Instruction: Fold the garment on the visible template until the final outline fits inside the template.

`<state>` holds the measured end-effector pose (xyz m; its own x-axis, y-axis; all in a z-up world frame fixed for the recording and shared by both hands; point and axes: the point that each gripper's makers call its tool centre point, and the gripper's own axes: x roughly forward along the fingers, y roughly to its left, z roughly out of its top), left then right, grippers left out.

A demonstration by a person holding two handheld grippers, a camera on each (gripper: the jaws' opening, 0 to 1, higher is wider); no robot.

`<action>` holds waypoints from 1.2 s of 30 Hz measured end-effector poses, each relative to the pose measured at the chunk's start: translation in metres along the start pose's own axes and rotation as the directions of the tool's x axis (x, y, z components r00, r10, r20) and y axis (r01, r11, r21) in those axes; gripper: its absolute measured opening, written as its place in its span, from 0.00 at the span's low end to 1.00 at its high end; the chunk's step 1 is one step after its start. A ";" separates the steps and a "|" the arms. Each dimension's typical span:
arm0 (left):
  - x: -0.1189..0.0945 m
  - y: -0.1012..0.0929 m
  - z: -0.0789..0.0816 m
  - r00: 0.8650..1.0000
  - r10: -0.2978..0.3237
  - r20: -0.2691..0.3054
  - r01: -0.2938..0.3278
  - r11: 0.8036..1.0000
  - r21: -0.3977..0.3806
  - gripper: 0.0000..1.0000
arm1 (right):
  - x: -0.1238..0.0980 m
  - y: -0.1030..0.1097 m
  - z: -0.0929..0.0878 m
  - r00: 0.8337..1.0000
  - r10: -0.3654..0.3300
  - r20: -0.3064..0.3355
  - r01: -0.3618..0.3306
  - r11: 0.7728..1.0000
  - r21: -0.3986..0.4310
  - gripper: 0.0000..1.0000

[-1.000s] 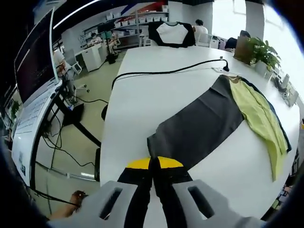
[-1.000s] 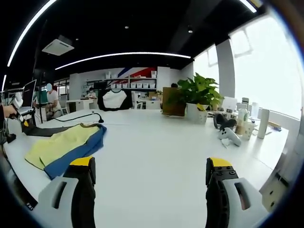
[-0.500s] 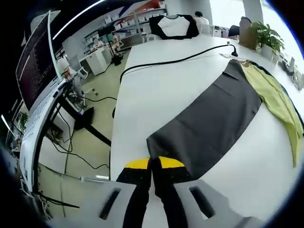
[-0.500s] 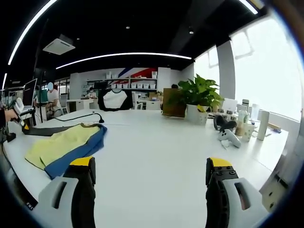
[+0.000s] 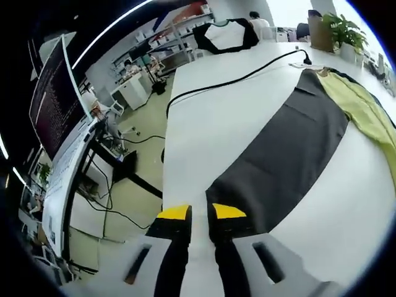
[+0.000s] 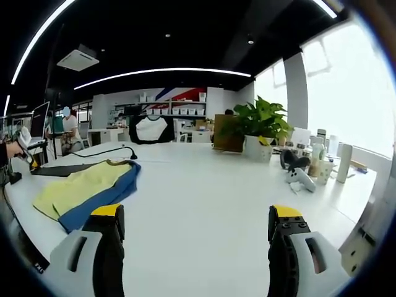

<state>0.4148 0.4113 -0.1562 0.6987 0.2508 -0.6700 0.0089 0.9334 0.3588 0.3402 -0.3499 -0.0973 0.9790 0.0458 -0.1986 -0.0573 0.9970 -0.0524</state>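
An open-plan office with shelving and ceiling light strips surrounds a long white surface (image 5: pixel 204 117), smooth and matte.

On it a dark grey fabric panel (image 5: pixel 291 148) lies flat as a long strip, thin and limp, with a yellow-green garment (image 5: pixel 365 111) lapped over its far end; in the right gripper view that garment (image 6: pixel 80 185) rests on a blue layer (image 6: pixel 102 199).

The left tool (image 5: pixel 199 215) stands at the panel's near corner, jaws parted by a narrow gap with nothing between them. The right tool (image 6: pixel 193 221) is spread wide and empty, well apart from the cloth.

Risks, as I judge them: the corner lies near the surface's edge, so a careless pull could drag the limp cloth off or bunch it. A black cable (image 5: pixel 235 79) runs beside the panel and could snag.
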 end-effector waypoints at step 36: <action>-0.071 -0.062 0.056 0.925 -0.074 0.372 0.127 0.985 -0.120 0.30 | -0.007 0.000 0.013 1.000 -0.005 0.024 0.006 1.000 -0.010 1.00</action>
<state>0.4046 0.3209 -0.0946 0.9120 0.0672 -0.4046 0.0119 0.9817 0.1900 0.3361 -0.3492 -0.0832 0.9838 0.0419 -0.1744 -0.0537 0.9965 -0.0634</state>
